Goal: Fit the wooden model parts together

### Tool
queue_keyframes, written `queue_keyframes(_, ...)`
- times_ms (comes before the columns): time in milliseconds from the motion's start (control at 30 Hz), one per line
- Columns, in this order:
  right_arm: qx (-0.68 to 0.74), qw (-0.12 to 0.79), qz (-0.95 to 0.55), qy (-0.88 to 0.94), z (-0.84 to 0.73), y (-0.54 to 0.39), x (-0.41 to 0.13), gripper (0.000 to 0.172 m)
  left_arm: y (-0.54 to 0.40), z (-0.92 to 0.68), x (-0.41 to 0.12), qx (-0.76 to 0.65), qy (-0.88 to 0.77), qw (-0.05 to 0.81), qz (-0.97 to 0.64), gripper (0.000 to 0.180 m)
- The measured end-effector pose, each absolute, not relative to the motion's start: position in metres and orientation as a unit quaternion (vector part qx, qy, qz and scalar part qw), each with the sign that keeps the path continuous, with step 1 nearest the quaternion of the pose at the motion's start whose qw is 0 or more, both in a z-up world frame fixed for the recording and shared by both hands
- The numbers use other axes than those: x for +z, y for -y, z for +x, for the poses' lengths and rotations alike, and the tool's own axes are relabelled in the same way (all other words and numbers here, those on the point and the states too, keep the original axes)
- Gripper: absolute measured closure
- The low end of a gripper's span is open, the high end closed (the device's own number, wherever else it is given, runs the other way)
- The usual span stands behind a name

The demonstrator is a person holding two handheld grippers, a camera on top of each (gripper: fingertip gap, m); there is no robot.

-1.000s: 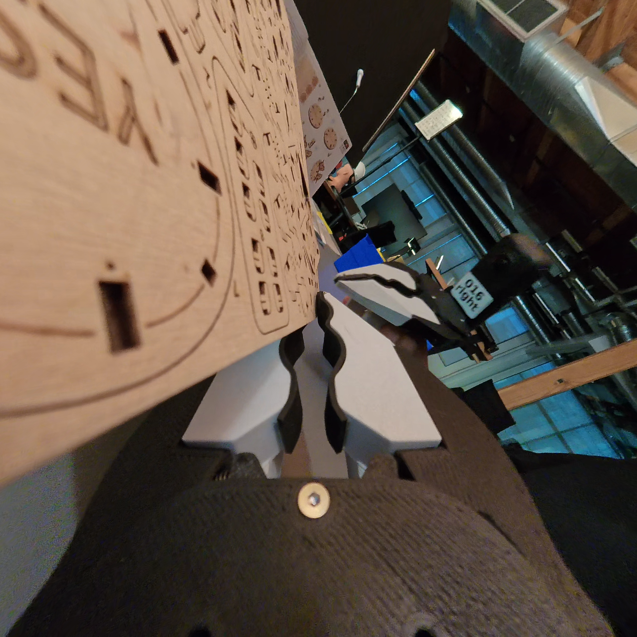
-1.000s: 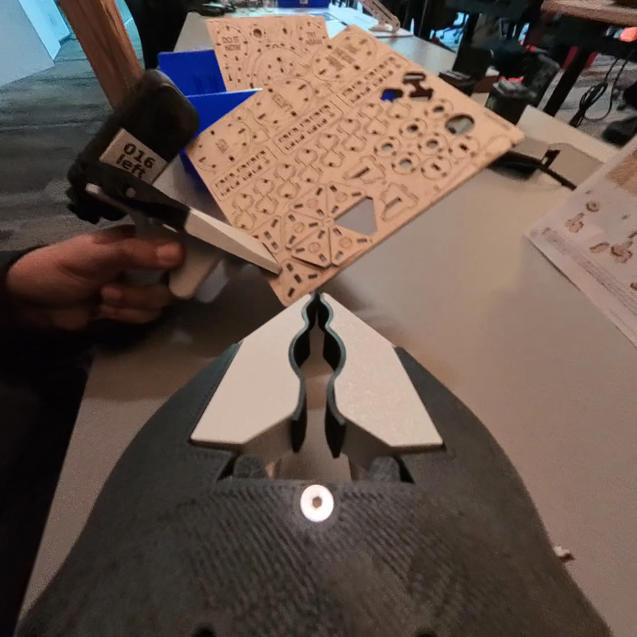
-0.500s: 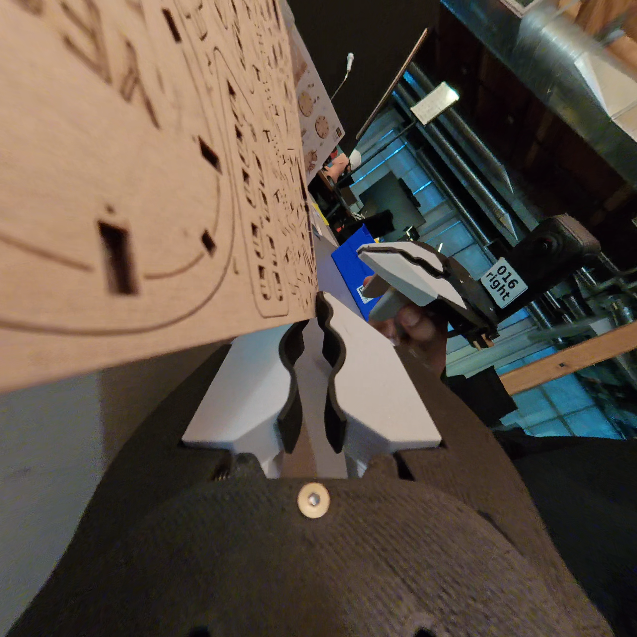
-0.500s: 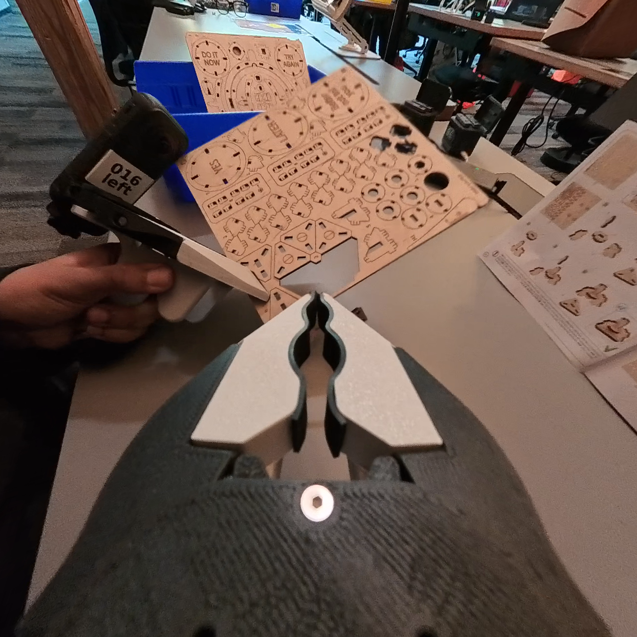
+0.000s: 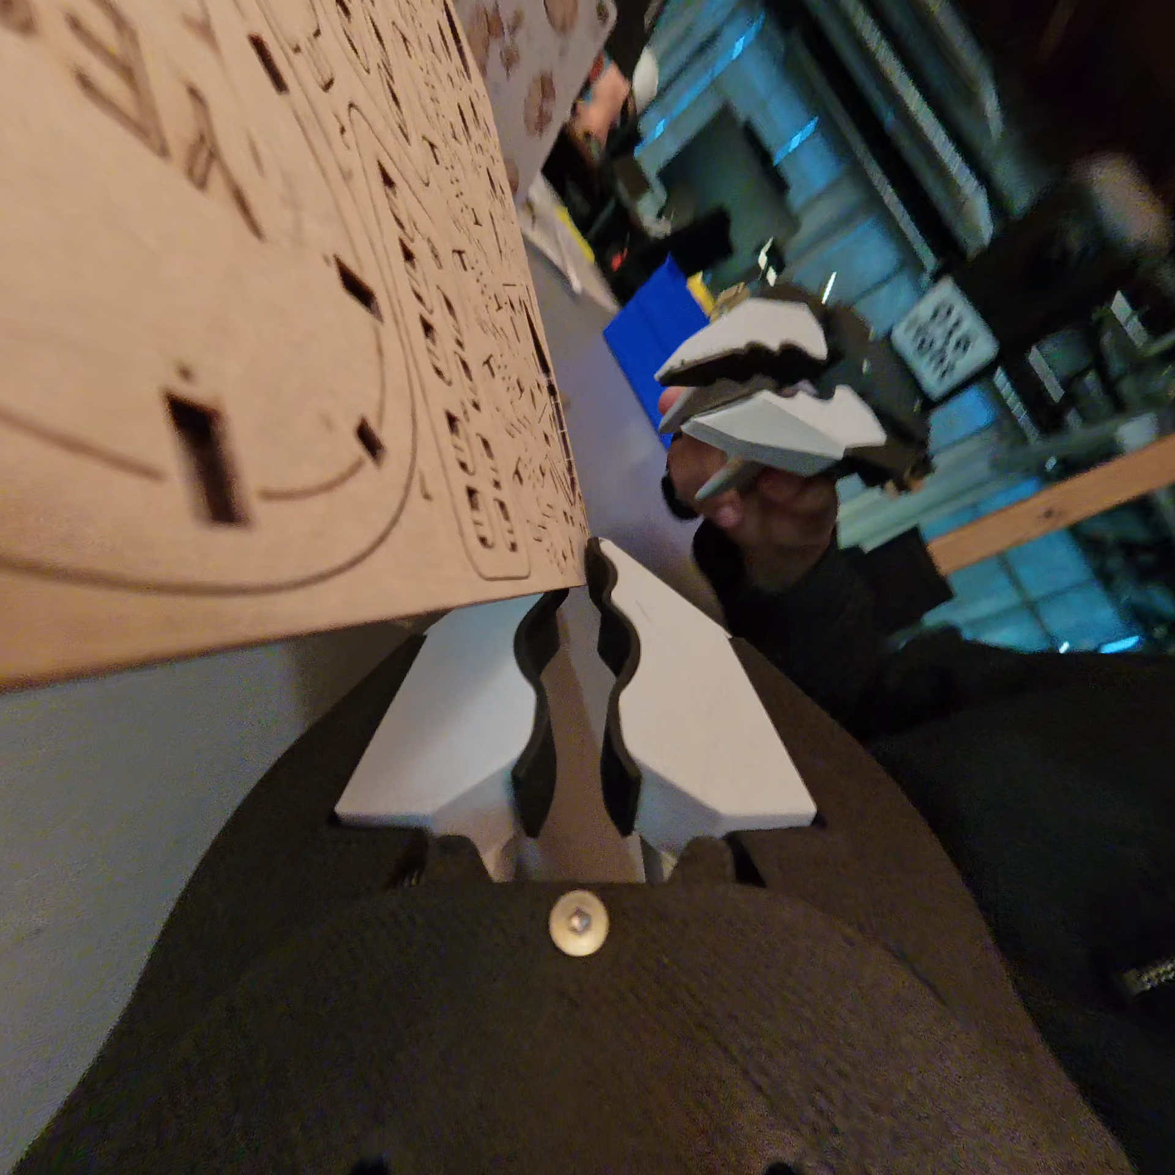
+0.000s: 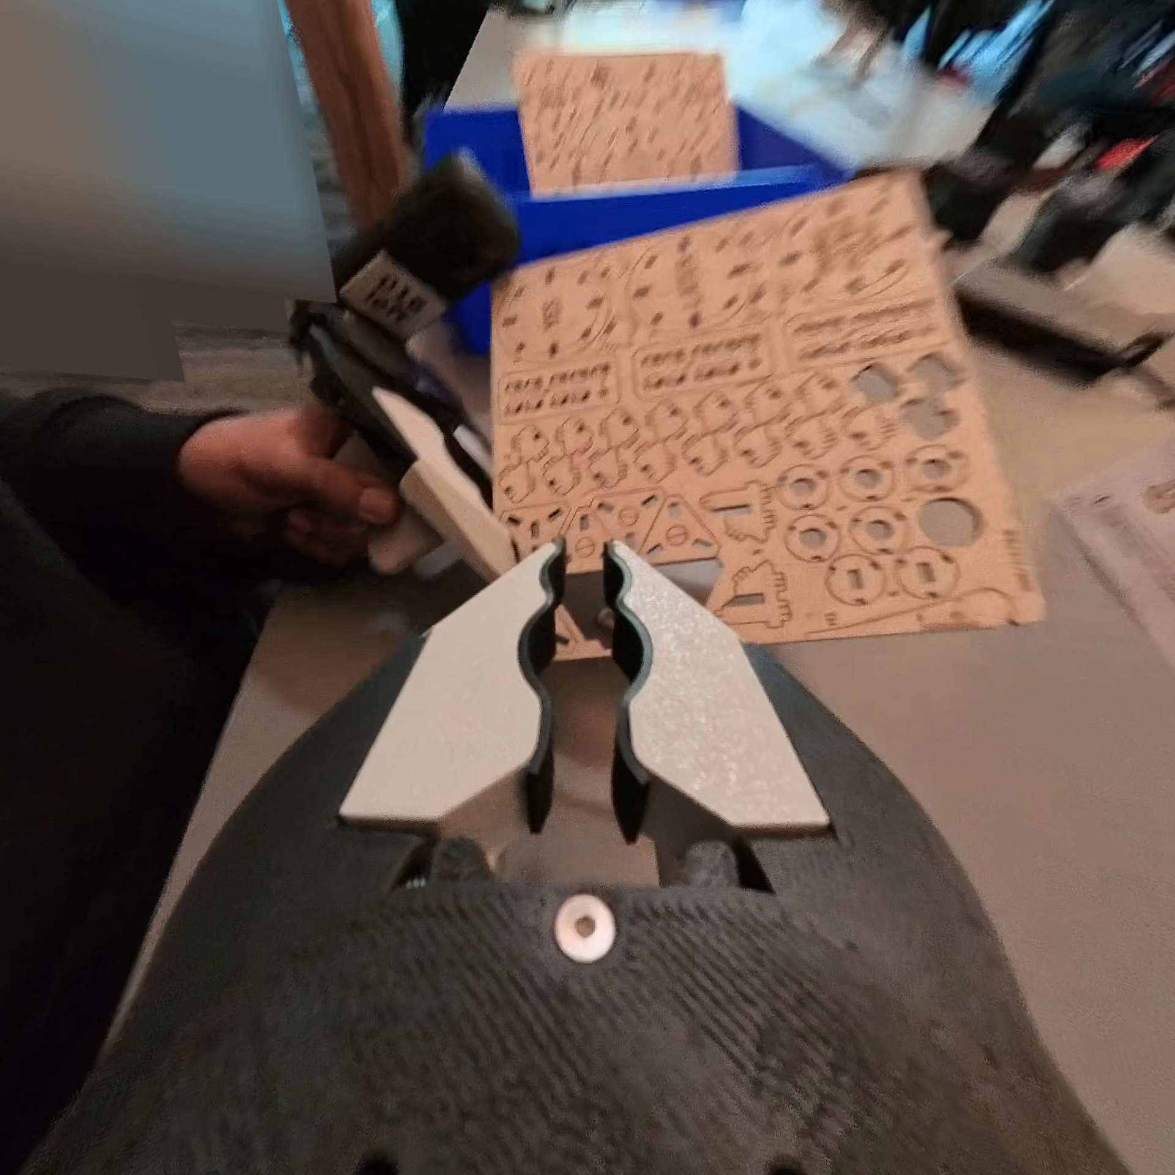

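My left gripper (image 5: 582, 566) is shut on the near corner of a thin laser-cut wooden sheet (image 5: 254, 318), which fills the upper left of the left wrist view and hides one fingertip. In the right wrist view the same sheet (image 6: 763, 445) is held tilted above the grey table (image 6: 954, 795) by the left gripper's fingers (image 6: 445, 502), with a hand behind them. My right gripper (image 6: 584, 550) is open by a narrow gap with nothing between its pads, just in front of the sheet's near edge. It also shows in the left wrist view (image 5: 674, 397), to the right of the sheet.
A blue bin (image 6: 636, 210) stands behind the sheet with a second wooden sheet (image 6: 623, 121) leaning in it. A wooden post (image 6: 350, 95) is at the back left. A printed paper sheet (image 6: 1132, 540) lies at the right edge. Dark clutter sits at the back right. There is about 5 cm between the tips of the two grippers.
My right gripper's pads have parted from shut to a narrow gap, and it has moved closer to the sheet's near edge. The left gripper keeps its hold and has turned the sheet.
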State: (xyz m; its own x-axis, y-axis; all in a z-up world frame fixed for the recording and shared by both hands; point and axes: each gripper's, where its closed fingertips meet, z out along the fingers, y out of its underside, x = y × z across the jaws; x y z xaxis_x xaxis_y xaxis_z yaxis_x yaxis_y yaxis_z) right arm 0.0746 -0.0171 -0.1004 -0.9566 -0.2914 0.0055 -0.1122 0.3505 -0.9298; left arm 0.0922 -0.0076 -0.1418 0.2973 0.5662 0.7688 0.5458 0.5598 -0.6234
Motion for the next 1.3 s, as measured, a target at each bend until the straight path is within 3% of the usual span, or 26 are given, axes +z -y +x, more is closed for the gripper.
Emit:
queue_keyframes(133,-0.432,0.200,-0.148,-0.867,0.088,0.005,-0.125,0.156,0.001,0.097,-0.144,-0.016,0.573,0.647,-0.503,0.179)
queue_keyframes(367,-0.329,0.239,-0.216,-0.888,0.100,-0.001,-0.153,0.161,-0.006,0.102,-0.145,-0.029,0.558,0.642,-0.526,0.180)
queue_keyframes(600,-0.327,0.310,-0.165,-0.877,0.106,0.004,-0.154,0.162,-0.006,0.104,-0.149,-0.026,0.558,0.628,-0.541,0.180)
queue_keyframes(967,-0.325,0.334,-0.055,-0.883,0.102,0.009,-0.165,0.167,-0.003,0.100,-0.160,-0.018,0.590,0.598,-0.542,0.180)
queue_keyframes(1300,-0.344,0.261,-0.056,-0.900,0.100,0.011,-0.174,0.168,-0.001,0.098,-0.169,-0.009,0.612,0.570,-0.549,0.180)
